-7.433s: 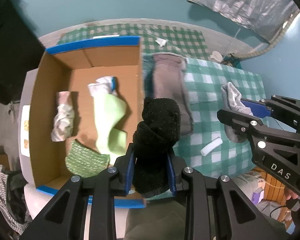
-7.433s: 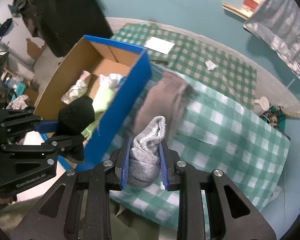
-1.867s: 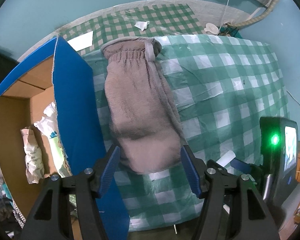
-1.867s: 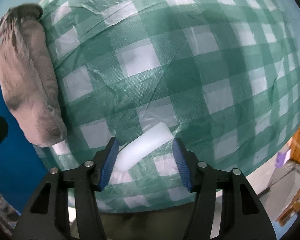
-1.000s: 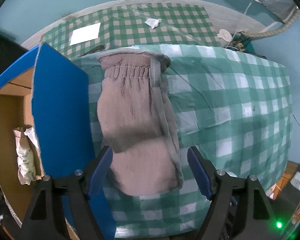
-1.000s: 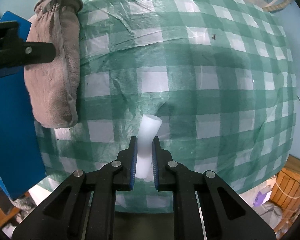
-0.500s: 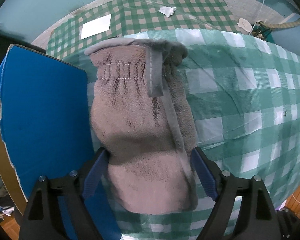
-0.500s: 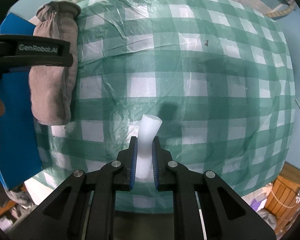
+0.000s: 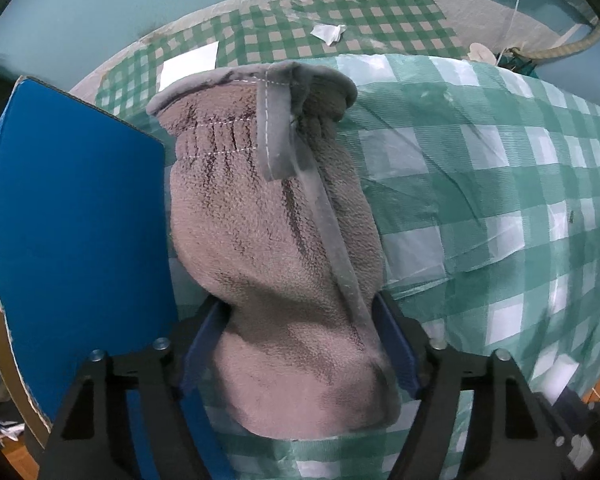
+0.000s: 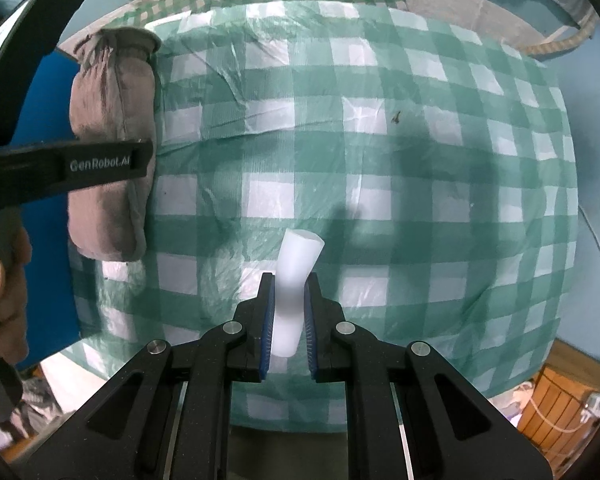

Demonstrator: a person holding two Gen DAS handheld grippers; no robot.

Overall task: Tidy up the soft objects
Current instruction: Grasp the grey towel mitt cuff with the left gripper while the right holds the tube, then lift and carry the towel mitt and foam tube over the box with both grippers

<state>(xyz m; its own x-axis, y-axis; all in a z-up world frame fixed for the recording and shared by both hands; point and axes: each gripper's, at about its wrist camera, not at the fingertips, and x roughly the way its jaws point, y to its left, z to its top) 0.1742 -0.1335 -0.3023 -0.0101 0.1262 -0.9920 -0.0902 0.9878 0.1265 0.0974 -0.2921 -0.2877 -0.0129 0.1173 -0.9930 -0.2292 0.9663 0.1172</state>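
Now left hand-held gripper (image 9: pixel 300 340) straddles brown mitt (image 9: pixel 276 240); right hand-held gripper (image 10: pixel 286 292) pinches white foam roll (image 10: pixel 294 276).

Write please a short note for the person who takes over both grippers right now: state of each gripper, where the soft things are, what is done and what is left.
Left gripper: jaws around the near end of the grey-brown fleece mitt, closing on it; the mitt lies on the checked tablecloth beside the blue box wall.
Right gripper: shut on the white foam tube, held above the cloth.
Done: tube picked up.
Left: finish gripping the mitt, then probably put both into the box. The box's inside is not visible now.
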